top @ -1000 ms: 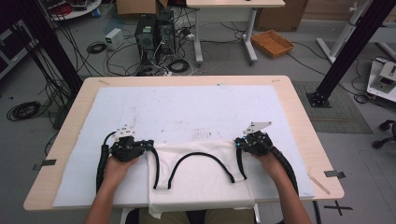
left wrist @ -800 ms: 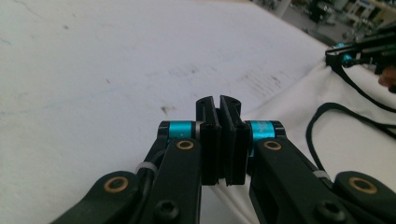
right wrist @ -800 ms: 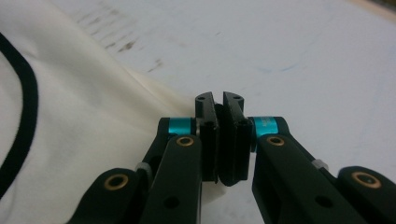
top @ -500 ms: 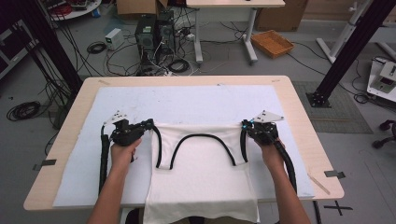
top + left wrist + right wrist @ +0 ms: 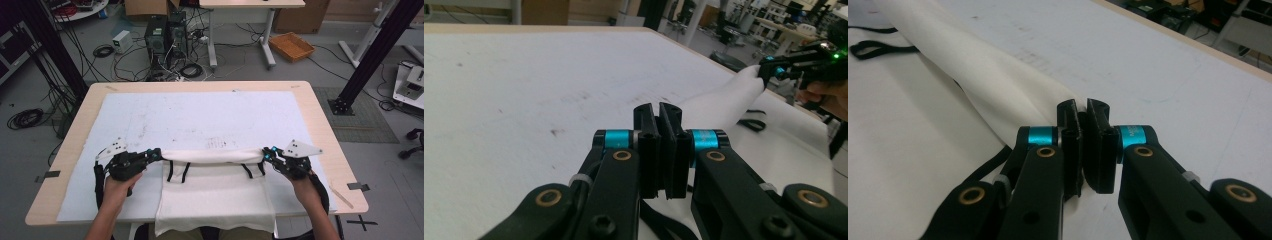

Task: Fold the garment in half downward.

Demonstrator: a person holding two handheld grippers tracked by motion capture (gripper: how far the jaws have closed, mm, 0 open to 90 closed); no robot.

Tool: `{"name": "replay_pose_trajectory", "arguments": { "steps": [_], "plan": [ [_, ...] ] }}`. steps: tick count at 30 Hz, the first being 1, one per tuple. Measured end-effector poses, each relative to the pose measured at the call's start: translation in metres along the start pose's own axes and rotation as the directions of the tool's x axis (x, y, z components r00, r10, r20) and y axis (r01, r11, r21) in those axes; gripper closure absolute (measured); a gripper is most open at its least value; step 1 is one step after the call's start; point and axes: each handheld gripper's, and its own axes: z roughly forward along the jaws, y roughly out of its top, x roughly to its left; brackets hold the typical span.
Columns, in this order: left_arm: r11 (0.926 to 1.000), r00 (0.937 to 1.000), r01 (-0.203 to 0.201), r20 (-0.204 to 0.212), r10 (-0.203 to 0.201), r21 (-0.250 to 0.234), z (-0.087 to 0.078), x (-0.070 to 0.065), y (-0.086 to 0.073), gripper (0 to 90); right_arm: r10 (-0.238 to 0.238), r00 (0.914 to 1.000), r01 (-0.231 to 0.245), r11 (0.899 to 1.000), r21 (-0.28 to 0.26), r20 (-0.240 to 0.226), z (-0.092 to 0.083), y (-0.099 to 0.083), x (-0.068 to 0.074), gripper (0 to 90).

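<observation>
The high view shows, at the bottom of the frame, two forearms coming in, and between them the near hem of a white cloth bag (image 5: 215, 200) hanging over the front edge of the surface (image 5: 320, 125). Just above, the bag lies flat on the white sheet (image 5: 200, 117) that covers the surface, its far part lifted into a taut folded ridge across the lower middle of the frame. Black straps (image 5: 177, 171) peek out from under that ridge. The left gripper (image 5: 156, 154), at lower left, has its jaws closed on the ridge's left end; the right gripper (image 5: 266, 155), at lower right, is clamped on the right end.

In the left gripper view the jaws stand pressed together at frame centre, with the bag (image 5: 729, 102) running off to the right toward the other gripper (image 5: 769, 70) at upper right. In the right gripper view the jaws likewise pinch the cloth (image 5: 998, 85), which stretches to the upper left.

Farther off, in the upper part of the high view, a computer tower (image 5: 156, 35), loose cables (image 5: 102, 50) and a wicker tray (image 5: 292, 46) sit on the floor.
</observation>
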Motion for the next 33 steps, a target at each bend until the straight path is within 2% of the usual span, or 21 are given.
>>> {"name": "replay_pose_trajectory", "arguments": {
  "steps": [3, 5, 8, 10, 11, 12, 13, 14, 17, 19, 21, 23, 26, 29, 31, 33],
  "plan": [
    [0.9997, 0.9998, -0.017, 0.014, 0.017, 0.017, -0.009, -0.011, -0.008, 86.3, -0.004, 0.9996, 0.004, 1.0, 0.004, -0.027, -0.011, -0.008, 0.01, 85.5],
    [0.9994, 0.9992, -0.02, 0.034, 0.019, 0.029, -0.014, -0.018, -0.015, 86.3, -0.014, 0.9992, 0.015, 1.0, 0.026, -0.038, -0.017, -0.014, 0.016, 85.5],
    [0.9969, 0.9971, -0.031, 0.071, 0.026, 0.072, -0.019, -0.028, -0.024, 86.1, -0.023, 0.9981, 0.026, 0.999, 0.047, -0.058, -0.025, -0.021, 0.025, 85.3],
    [0.996, 0.9955, -0.048, 0.085, 0.042, 0.075, -0.024, -0.034, -0.027, 85.1, -0.016, 0.9974, 0.021, 0.997, 0.068, -0.07, -0.031, -0.025, 0.031, 84.7],
    [0.9966, 0.9961, -0.052, 0.075, 0.047, 0.064, -0.027, -0.036, -0.028, 81.6, -0.016, 0.9969, 0.022, 0.997, 0.072, -0.078, -0.034, -0.027, 0.034, 83.0],
    [0.9982, 0.998, -0.041, 0.05, 0.039, 0.045, -0.029, -0.036, -0.029, 71.7, -0.013, 0.9965, 0.02, 0.997, 0.076, -0.082, -0.036, -0.03, 0.036, 77.0],
    [0.9996, 0.9997, -0.014, 0.019, 0.014, 0.025, -0.031, -0.035, -0.029, 60.4, -0.013, 0.9969, 0.02, 0.996, 0.081, -0.077, -0.037, -0.032, 0.037, 69.0],
    [0.9999, 0.9999, 0.004, -0.011, -0.004, 0.01, -0.033, -0.032, -0.029, 53.5, -0.004, 0.9979, 0.009, 0.997, 0.077, -0.064, -0.039, -0.034, 0.037, 61.6],
    [0.9986, 0.9951, 0.05, -0.084, -0.052, -0.017, -0.033, -0.021, -0.027, 41.3, 0.06, 0.9982, -0.06, 0.998, 0.023, 0.01, -0.044, -0.033, 0.029, 45.4],
    [0.9979, 0.9916, 0.064, -0.112, -0.064, -0.009, -0.027, -0.015, -0.023, 40.5, 0.109, 0.9908, -0.109, 0.994, -0.004, 0.081, -0.043, -0.03, 0.022, 42.4],
    [0.9975, 0.9906, 0.066, -0.122, -0.062, 0.024, -0.017, -0.01, -0.019, 39.0, 0.139, 0.9817, -0.14, 0.99, 0.002, 0.13, -0.037, -0.026, 0.013, 40.6],
    [0.9949, 0.9915, 0.075, -0.111, -0.067, 0.067, -0.005, -0.006, -0.014, 38.0, 0.172, 0.9746, -0.177, 0.984, 0.024, 0.143, -0.027, -0.021, 0.007, 40.4],
    [0.9871, 0.9914, 0.084, -0.112, -0.068, 0.136, 0.017, 0.001, -0.013, 35.5, 0.207, 0.973, -0.213, 0.976, 0.052, 0.102, -0.008, -0.015, -0.002, 39.4],
    [0.9706, 0.9864, 0.087, -0.156, -0.052, 0.224, 0.034, 0.001, -0.014, 35.5, 0.218, 0.9748, -0.222, 0.966, 0.131, 0.044, 0.013, -0.014, -0.003, 39.4],
    [0.9642, 0.9888, 0.074, -0.145, -0.038, 0.254, 0.038, 0.001, -0.016, 35.5, 0.219, 0.9756, -0.219, 0.96, 0.174, 0.02, 0.023, -0.017, -0.001, 40.3],
    [0.9589, 0.9884, 0.066, -0.15, -0.025, 0.276, 0.04, 0.001, -0.017, 36.0, 0.197, 0.9798, -0.2, 0.954, 0.224, 0.034, 0.029, -0.02, 0.001, 40.7]
  ]
}}
